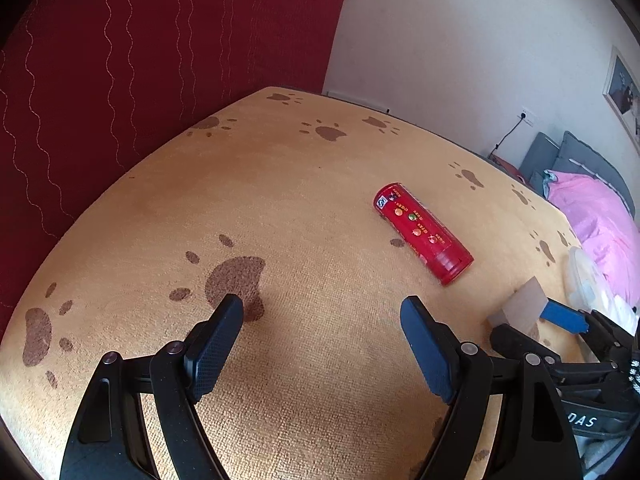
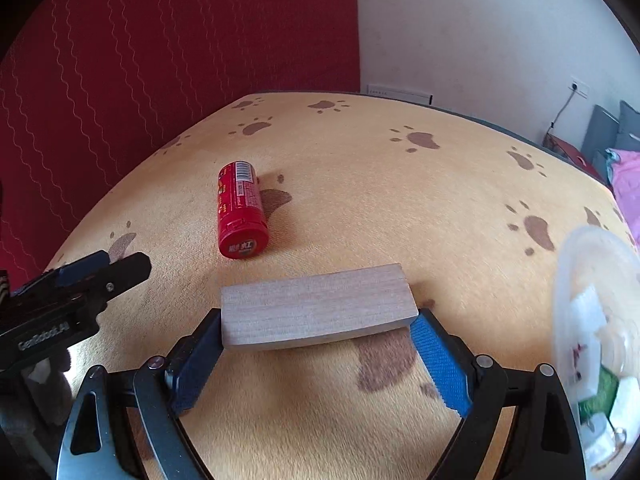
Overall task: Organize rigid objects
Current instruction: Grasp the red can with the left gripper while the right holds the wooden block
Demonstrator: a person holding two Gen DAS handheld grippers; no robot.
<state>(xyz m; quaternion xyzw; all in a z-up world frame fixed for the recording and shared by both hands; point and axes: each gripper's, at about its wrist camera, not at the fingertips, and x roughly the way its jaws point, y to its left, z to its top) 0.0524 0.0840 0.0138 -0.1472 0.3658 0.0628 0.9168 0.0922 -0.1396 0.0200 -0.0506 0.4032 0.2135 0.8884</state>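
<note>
A pale wooden block (image 2: 316,306) lies crosswise between the fingers of my right gripper (image 2: 318,320), whose pads press on its two short ends. It hangs just above the cloth. The left wrist view shows this block (image 1: 522,306) and the right gripper (image 1: 528,320) at the right edge. A red can (image 1: 422,236) lies on its side on the orange paw-print tablecloth (image 1: 320,184), ahead and right of my left gripper (image 1: 322,306). That gripper is open with nothing between its fingers. In the right wrist view the can (image 2: 240,212) lies left of the block, and the left gripper (image 2: 120,262) is at the far left.
A clear plastic container (image 2: 592,280) with small items inside stands at the table's right edge. A red curtain (image 1: 160,80) hangs behind the table on the left. A pink blanket (image 1: 592,208) lies beyond the table on the right.
</note>
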